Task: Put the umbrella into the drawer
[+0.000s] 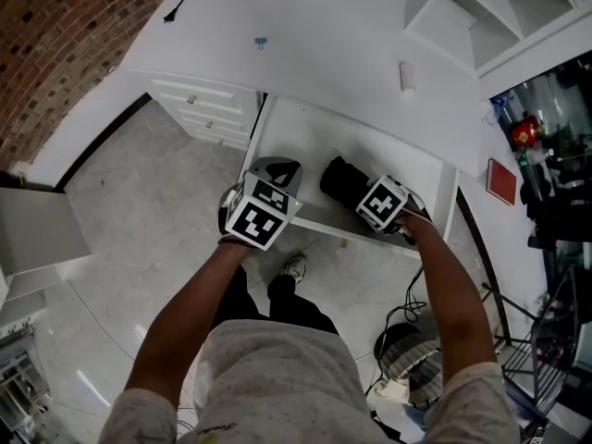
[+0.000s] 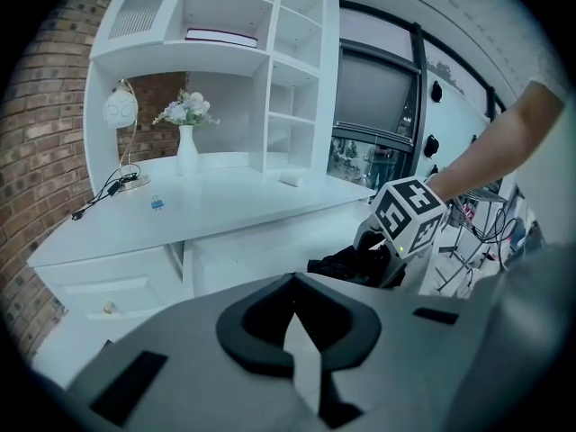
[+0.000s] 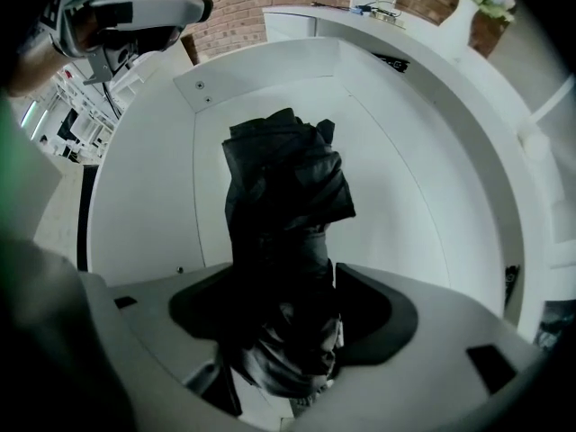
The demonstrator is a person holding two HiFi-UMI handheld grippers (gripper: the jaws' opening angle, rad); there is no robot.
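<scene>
The right gripper [image 3: 286, 282] points straight down into the open drawer [image 1: 310, 141]. Its jaws are spread wide, and the near end of the folded black umbrella [image 3: 283, 196] sits in the gap between them. The pads stand to either side of that bunched end rather than squeezing it. From the jaws, the rest of the umbrella runs away across the white drawer floor, its far end loose and crumpled.

In the head view, the umbrella lies in the right half of the drawer, close to the front edge. One end is under the right gripper's marker cube [image 1: 381, 202], and the other reaches towards the middle of the drawer. The rest of the drawer floor around it is bare.

The left gripper [image 2: 290, 282] is held at the drawer's front left corner, tilted downward. Its jaws are pressed together with nothing between them. It is well apart from the umbrella, and its own view looks across at the right gripper and the dark bundle beneath it.

The drawer is pulled out from under a white desk [image 1: 324, 54]. A small blue clip [image 1: 261, 42] lies on the desk. A vase of flowers [image 2: 187, 142] and a lamp [image 2: 120, 111] stand further back, against a white shelf unit [image 2: 297, 61]. To the left of the open drawer is a stack of smaller closed drawers [image 1: 199, 109].
</scene>
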